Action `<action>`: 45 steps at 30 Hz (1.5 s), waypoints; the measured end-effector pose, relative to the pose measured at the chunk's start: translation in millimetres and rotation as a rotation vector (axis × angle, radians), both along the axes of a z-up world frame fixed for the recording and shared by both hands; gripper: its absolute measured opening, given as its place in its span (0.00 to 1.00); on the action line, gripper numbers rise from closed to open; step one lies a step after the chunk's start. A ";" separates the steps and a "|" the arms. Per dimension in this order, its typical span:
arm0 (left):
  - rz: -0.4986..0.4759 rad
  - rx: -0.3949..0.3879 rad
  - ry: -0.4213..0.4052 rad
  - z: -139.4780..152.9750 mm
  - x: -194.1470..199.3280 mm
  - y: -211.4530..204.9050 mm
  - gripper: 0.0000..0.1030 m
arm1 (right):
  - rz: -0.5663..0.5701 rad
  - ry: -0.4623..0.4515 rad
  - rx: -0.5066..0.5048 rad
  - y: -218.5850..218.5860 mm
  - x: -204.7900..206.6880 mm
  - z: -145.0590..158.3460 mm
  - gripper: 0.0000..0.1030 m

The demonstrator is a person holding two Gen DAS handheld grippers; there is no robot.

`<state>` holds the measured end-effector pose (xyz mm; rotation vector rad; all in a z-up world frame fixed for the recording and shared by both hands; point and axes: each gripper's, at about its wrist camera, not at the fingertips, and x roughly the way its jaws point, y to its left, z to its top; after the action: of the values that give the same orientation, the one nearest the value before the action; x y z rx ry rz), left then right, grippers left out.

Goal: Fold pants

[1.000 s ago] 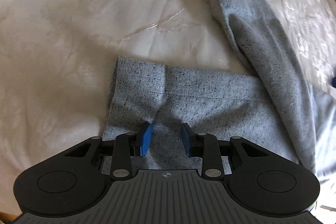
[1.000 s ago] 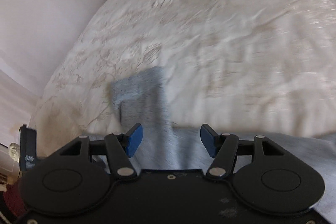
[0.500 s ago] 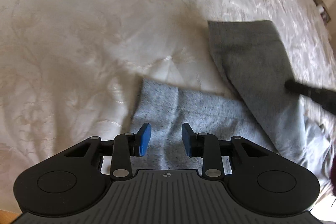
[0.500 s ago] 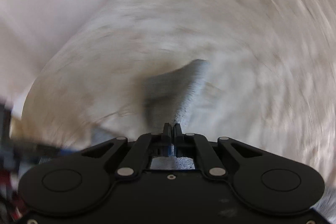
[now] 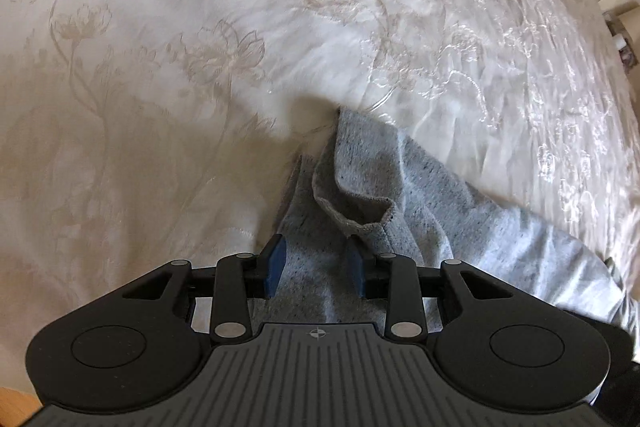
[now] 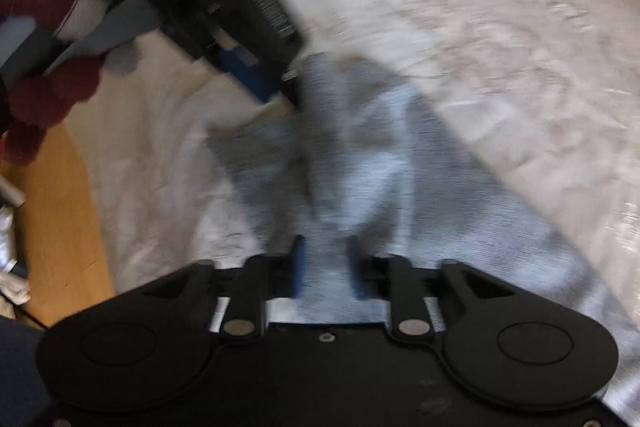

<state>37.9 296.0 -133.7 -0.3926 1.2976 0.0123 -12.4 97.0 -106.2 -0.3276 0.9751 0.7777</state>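
**Grey pants, half folded on the bed**

Grey and soft, the pants [image 5: 420, 203] lie on the white bed cover [image 5: 200, 67]. In the left wrist view they sit in the lower middle and run off to the lower right. One leg end, with its hem curled over, lies on top of the other part, just above the blue pads.

The left gripper [image 5: 314, 269] has its jaws spread apart, one on each side of the cloth. It is not pinching yet, as far as I can see.

The right wrist view is blurry. There the pants [image 6: 380, 155] fill the middle, and the right gripper [image 6: 326, 271] has its jaws apart too, with cloth between them. I think it is not squeezing, but the blur makes that hard to tell. The left gripper [image 6: 256, 79] shows in the upper left of that frame, by the far edge of the cloth.

I think the step now is laying one leg flat on the other. To do it well, catch both layers near the hem, pull gently so the curl comes out, and line the edges up. Pulling too fast could bunch the cloth or drag the cover.
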 end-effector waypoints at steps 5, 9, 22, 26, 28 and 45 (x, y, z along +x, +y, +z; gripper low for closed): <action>-0.007 -0.008 0.011 -2.4 -3.9 0.6 0.32 | -0.040 -0.052 -0.042 -11.5 9.8 0.1 0.44; 0.011 -0.012 0.013 -0.2 -12.4 9.7 0.32 | -0.036 -0.045 -0.037 2.9 19.0 -11.6 0.54; 0.095 0.006 0.024 5.9 -37.4 47.0 0.32 | 0.202 -0.202 -0.149 74.5 3.8 -31.9 0.55; 0.093 0.006 0.024 6.2 -39.2 49.3 0.32 | 0.294 -0.280 -0.188 92.6 0.1 -41.2 0.28; 0.092 0.010 0.017 9.4 -39.2 50.4 0.32 | 0.306 -0.277 -0.189 93.1 1.0 -37.5 0.04; -0.027 -0.021 -0.073 29.5 -3.5 9.6 0.37 | 0.283 -0.185 -0.044 79.1 -24.7 -16.8 0.33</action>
<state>34.3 305.5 -104.2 -0.3899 1.2312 -0.0382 -37.1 176.1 -123.0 -0.5745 0.7810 0.9651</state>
